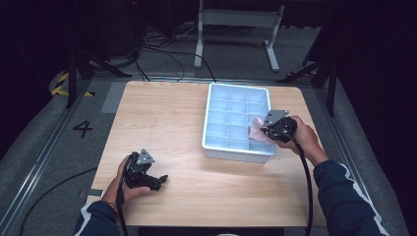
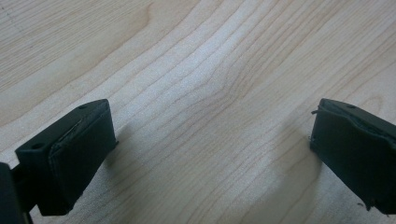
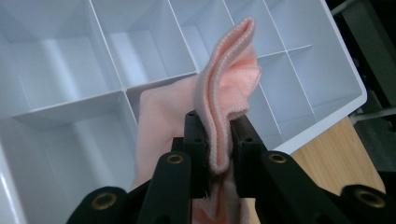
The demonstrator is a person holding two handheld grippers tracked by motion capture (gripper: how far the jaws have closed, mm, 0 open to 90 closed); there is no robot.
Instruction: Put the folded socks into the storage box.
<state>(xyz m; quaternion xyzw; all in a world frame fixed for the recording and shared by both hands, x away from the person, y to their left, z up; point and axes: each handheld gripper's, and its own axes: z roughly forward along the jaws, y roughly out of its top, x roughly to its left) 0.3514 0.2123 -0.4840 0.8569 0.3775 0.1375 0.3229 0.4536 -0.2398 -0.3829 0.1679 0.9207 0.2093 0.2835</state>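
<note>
The right claw (image 1: 268, 129) is hanging over the near right corner of the white divided tray (image 1: 212, 109), clamped on a folded pink cloth (image 1: 257, 132). The tray is sitting on the right half of the wooden desk (image 1: 162, 118), its near wall well back from the desk's front edge and its right wall close to the desk's right edge, so the person's right hand (image 1: 300, 135) is reaching in from that narrow side. To the left of the tray a wide stretch of bare wood is lying open, and the left claw (image 1: 160, 181) is resting there near the front edge, held in the left hand (image 1: 129, 183), well apart from the tray.

The right gripper view is giving what the high view is blurring: the cloth (image 3: 224, 107) is pinched along a doubled fold between the two black pads (image 3: 196, 140), one end standing up above them and the rest hanging down over the compartments near the tray's outer rim (image 3: 327, 126); the dividers below are standing upright around it. The left gripper view is showing the jaws standing wide apart, nothing between them, just above the wood grain (image 2: 205, 93).

Beyond the desk, a white frame (image 1: 236, 29) and loose cables (image 1: 162, 49) are lying on the grey floor, clear of both hands.
</note>
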